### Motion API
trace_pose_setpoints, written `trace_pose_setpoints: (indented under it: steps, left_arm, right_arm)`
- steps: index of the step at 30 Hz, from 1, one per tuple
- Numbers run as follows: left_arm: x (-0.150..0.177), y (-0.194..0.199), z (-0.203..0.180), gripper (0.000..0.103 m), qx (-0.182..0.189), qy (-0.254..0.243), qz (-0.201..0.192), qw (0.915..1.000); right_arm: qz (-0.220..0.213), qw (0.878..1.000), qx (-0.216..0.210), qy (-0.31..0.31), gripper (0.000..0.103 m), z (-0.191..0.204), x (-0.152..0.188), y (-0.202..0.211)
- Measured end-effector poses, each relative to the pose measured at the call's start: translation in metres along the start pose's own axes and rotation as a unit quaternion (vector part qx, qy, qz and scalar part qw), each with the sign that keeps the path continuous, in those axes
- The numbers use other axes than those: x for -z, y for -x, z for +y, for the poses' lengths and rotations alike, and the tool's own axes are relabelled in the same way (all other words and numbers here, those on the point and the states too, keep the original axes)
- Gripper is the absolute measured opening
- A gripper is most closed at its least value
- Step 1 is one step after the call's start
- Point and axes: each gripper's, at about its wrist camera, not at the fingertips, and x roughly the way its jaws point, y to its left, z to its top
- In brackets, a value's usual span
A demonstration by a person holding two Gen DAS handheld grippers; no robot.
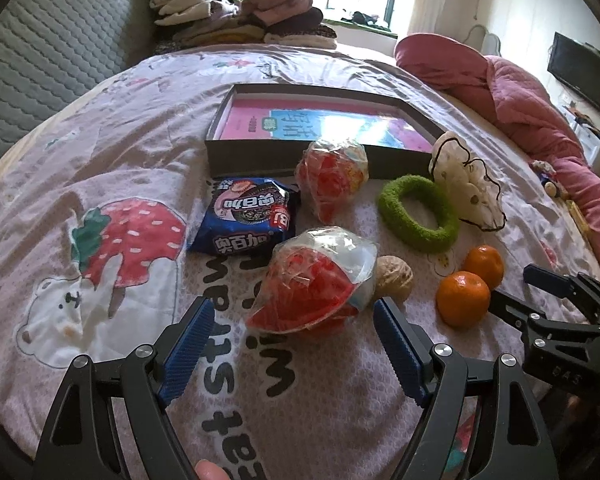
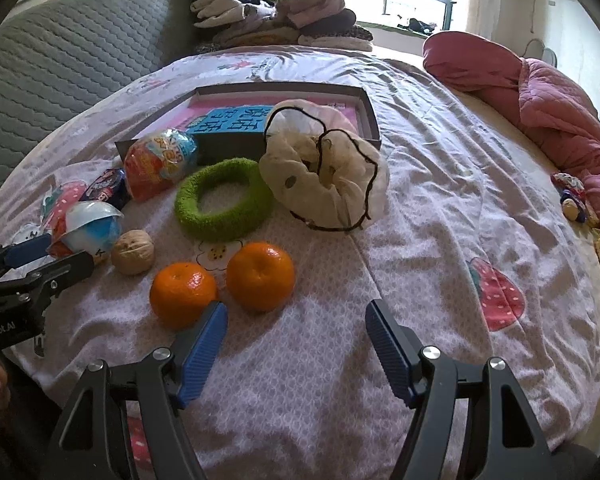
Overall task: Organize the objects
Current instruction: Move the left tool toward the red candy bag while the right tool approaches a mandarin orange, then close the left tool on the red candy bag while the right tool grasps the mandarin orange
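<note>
Grey box (image 1: 292, 160) holds what looks like a pink booklet (image 1: 256, 118); both grippers (image 1: 294, 316) (image 2: 296, 318) gape, grasping nothing.

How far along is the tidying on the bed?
Nothing looks sorted yet: the box holds only a pink book. Both claws are open and empty; the left claw frames a red snack bag. The oranges, walnut and green ring remain loose.

Two orange tangerines (image 2: 220, 284), fuzzy green ring (image 2: 224, 200), cream black-edged scrunchie (image 2: 324, 176), dark-blue snack packet (image 1: 246, 216), pale quilt (image 2: 420, 240) strawberry-printed, grey box (image 1: 288, 156).
</note>
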Motion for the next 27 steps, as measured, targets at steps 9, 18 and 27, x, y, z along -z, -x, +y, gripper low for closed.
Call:
trace_pose_setpoints:
  steps: [9, 18, 27]
  left_arm:
    - [-0.004, -0.015, 0.003, 0.082, 0.017, -0.008, -0.012, 0.9998]
    - [-0.010, -0.019, 0.003, 0.060, 0.066, 0.002, -0.029, 0.9974]
    - [-0.009, -0.021, 0.002, 0.055, 0.084, 0.004, -0.024, 0.9962]
  right_arm:
    - [-0.003, 1.000, -0.008, 0.017, 0.068, 0.005, -0.008, -0.012]
    - [-0.011, 0.999, -0.039, 0.002, 0.060, -0.001, -0.019, -0.022]
    - [-0.005, 0.995, -0.093, -0.029, 0.049, -0.011, -0.020, -0.030]
